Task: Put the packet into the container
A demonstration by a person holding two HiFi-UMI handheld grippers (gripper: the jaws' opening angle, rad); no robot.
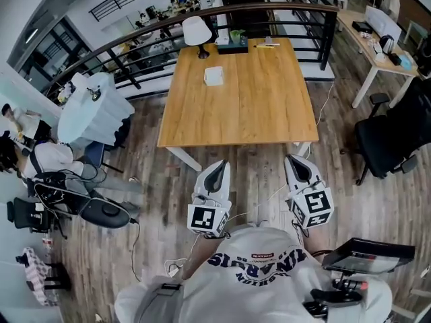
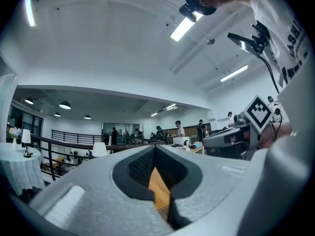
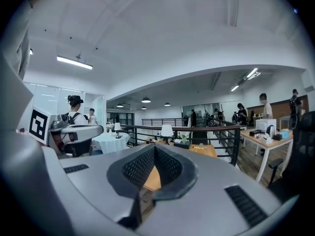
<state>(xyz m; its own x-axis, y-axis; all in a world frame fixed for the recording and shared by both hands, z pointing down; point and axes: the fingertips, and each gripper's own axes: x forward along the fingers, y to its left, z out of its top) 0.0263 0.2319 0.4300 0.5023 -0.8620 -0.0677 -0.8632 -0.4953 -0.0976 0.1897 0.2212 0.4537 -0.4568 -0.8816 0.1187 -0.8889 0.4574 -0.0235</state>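
Tabletop holdings, clearances, tool state

Containers: a dark tray [image 1: 232,47] sits at the far edge of the wooden table [image 1: 256,113], left of that edge's middle. Something green stands in it, too small to name. A white square item [image 1: 213,75] lies on the table's far half, left of centre and well apart from the tray. The head view does not show whether this is the packet or a small box, nor whether it holds anything.

Other items: a white-shaded lamp [image 1: 196,31] stands at the far left corner, just beside the tray. A thin yellow stick [image 1: 267,44] lies along the far edge.

Edges and room: the near half of the table is bare wood. Plank floor [image 1: 155,200] runs between the near edge and the person. A curved railing [image 1: 202,13] passes behind the far edge. A round cloth-covered table [image 1: 91,110] stands off to the left, and a black office chair [image 1: 390,136] off to the right, both apart from the wooden table.

Orientation: the white square item sits with its sides roughly parallel to the table edges. Its outline is near-square, so no long axis can be read.

Tools: the left gripper [image 1: 217,168] and the right gripper [image 1: 300,161] are held close to the body, short of the near edge, tips toward the table. Each gripper view shows its jaws brought together with nothing between them.
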